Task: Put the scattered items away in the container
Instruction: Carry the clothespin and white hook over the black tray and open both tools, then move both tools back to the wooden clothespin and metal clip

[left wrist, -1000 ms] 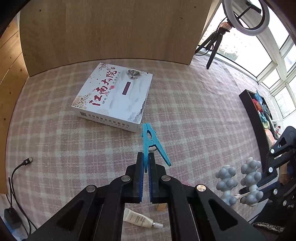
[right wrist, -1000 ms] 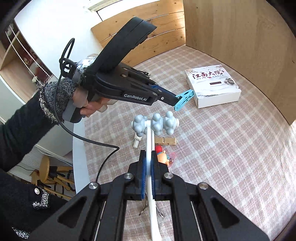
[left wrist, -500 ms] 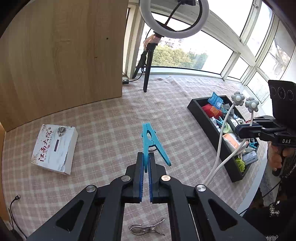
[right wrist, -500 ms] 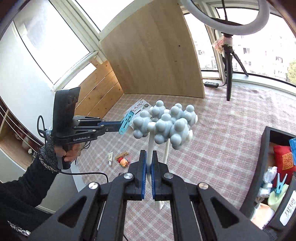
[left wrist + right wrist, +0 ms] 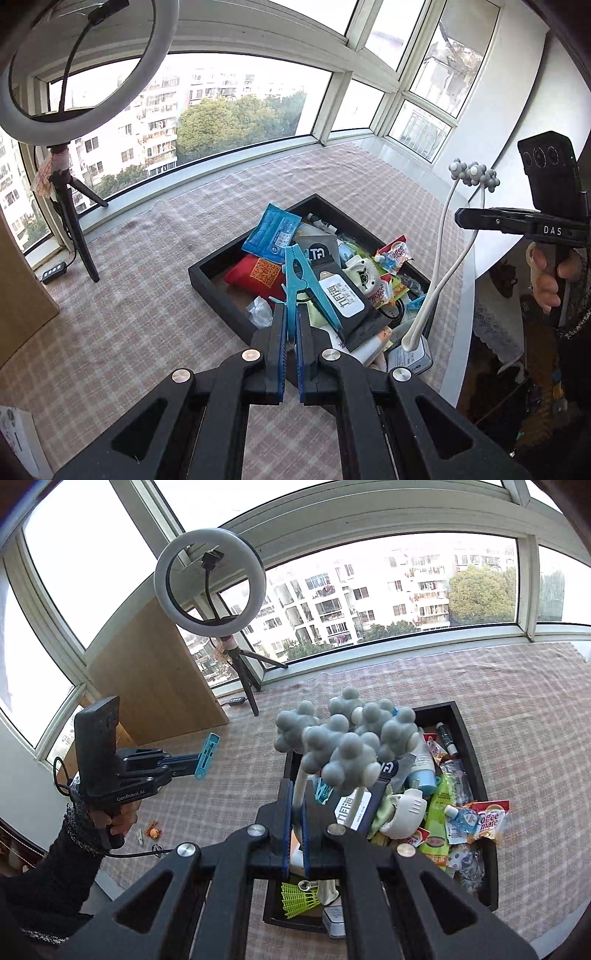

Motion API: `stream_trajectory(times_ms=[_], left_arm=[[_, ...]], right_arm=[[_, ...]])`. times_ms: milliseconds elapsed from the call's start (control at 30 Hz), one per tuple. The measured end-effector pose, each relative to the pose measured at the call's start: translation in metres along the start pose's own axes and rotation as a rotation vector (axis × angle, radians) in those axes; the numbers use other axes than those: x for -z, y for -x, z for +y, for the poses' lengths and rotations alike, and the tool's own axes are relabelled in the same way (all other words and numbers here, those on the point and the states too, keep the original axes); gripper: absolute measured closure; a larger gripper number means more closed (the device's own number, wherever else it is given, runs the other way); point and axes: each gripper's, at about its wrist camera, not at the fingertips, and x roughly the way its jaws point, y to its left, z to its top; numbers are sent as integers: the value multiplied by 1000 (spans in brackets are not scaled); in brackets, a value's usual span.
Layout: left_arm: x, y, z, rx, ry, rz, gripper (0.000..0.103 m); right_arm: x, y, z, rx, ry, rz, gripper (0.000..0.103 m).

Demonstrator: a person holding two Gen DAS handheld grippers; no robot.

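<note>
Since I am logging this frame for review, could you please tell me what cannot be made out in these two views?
- Left wrist view: the blue clothespin and left gripper hide part of the black tray.
- Right wrist view: the grey massager covers the tray's middle; its handle end is hidden behind the right gripper.
- Right wrist view: small items left on the tablecloth are too small to name.

ring light [image 5: 209, 583]: on black tripod [image 5: 246, 675], far edge of table by the window
tablecloth [image 5: 147, 325]: pink plaid, covers the table
wood panel [image 5: 155, 679]: upright, left of tripod
white box [image 5: 14, 439]: near-left corner, partly cut off
outside: apartment blocks, trees
</note>
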Motion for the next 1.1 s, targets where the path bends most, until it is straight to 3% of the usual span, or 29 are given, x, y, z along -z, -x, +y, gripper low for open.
stream_trajectory(times_ms=[133,233,267,300,333,400,633,867,1100], left_arm=[[-20,-34,-28,41,-44,28,99],[-33,-60,-41,19,-58,60,96],[-37,-72,-42,2,-44,95,82],[-40,-81,-41,-5,-24,121,76],[-40,-86,-39,-15,-15,129,74],[-38,-88,-38,-44,-19,128,76],[-26,-58,-9,-82,38,95,76],[-1,-4,21,-149,114,51,76],[56,77,64,-293,235,-17,76]], right_arm=[[-3,-4,-40,86,-58,33,99],[-9,-24,-66,99,-114,66,98],[-11,-34,-75,117,-132,100,88],[-13,-46,-81,163,-146,139,70],[-14,-52,-85,216,-148,154,64],[-13,-55,-88,247,-133,143,62],[-17,-51,-77,208,-107,90,62],[-19,-52,-41,160,-28,42,62],[-8,-63,-2,79,-23,1,46]])
